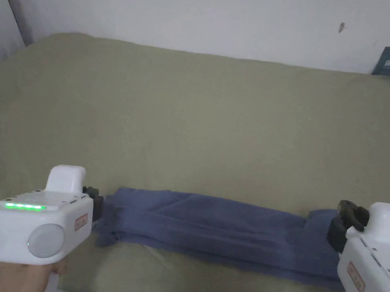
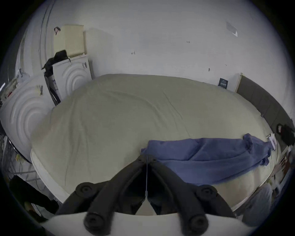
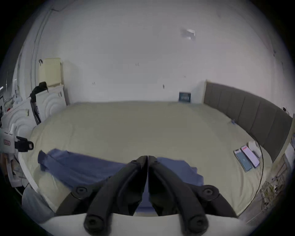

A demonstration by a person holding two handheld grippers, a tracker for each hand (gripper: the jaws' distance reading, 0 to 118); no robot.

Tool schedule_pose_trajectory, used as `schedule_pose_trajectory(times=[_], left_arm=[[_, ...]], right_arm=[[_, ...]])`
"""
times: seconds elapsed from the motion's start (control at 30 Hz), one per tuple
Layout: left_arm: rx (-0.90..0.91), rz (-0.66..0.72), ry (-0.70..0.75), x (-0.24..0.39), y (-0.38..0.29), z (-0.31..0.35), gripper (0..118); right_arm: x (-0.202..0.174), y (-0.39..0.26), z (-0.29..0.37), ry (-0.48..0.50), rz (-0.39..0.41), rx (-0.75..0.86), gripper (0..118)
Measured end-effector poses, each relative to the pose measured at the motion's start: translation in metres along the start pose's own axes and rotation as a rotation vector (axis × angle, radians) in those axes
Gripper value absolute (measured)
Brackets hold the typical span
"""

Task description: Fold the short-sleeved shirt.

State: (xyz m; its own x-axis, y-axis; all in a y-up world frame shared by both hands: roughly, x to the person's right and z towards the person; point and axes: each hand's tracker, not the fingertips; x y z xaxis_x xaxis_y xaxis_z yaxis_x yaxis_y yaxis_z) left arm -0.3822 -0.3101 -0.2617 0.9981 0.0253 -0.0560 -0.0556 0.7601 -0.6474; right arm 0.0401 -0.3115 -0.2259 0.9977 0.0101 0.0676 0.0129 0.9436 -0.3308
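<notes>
The blue short-sleeved shirt (image 1: 217, 232) lies folded into a long narrow strip along the near edge of the bed (image 1: 199, 124). My left gripper (image 1: 96, 206) is at the strip's left end, jaws shut, just clear of the cloth; in the left gripper view its tips (image 2: 147, 157) meet beside the shirt (image 2: 207, 153). My right gripper (image 1: 339, 222) is at the strip's right end. Its jaws are shut at the shirt's far edge (image 3: 147, 157), where the cloth (image 3: 83, 166) bunches up a little toward them. The left gripper (image 3: 25, 146) hangs just off the shirt's end.
The olive sheet stretches wide beyond the shirt to a white wall. A dark padded headboard (image 3: 249, 116) runs along the right side. Two phones (image 3: 246, 159) lie on the bed near it. White cabinets (image 2: 70, 78) stand at the far left.
</notes>
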Motion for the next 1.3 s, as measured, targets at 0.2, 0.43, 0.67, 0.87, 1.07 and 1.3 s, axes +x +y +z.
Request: schedule_pose_trajectory(times=[0.2,0.43,0.67,0.87,1.07,1.3], left_arm=[[-0.124,0.182,-0.139,-0.041,0.021,-0.021,1],[-0.414,0.427,-0.436,-0.103,0.047,-0.088,1],[-0.524,0.474,-0.605,-0.115,0.049,-0.120,12],[-0.603,0.481,-0.661,-0.097,0.034,-0.123,118],[-0.607,0.533,-0.776,-0.069,0.015,-0.134,118],[-0.593,0.601,-0.842,-0.060,0.013,-0.139,81]], right_arm=[[-0.027,0.008,-0.009,-0.002,0.035,0.052,7],[-0.029,0.010,-0.009,-0.005,0.044,0.056,7],[-0.025,0.007,-0.009,-0.013,0.051,0.032,8],[-0.022,0.006,-0.011,-0.012,0.045,0.019,7],[-0.016,0.006,-0.011,-0.017,0.034,0.013,7],[-0.010,0.008,-0.008,-0.026,0.023,0.011,8]])
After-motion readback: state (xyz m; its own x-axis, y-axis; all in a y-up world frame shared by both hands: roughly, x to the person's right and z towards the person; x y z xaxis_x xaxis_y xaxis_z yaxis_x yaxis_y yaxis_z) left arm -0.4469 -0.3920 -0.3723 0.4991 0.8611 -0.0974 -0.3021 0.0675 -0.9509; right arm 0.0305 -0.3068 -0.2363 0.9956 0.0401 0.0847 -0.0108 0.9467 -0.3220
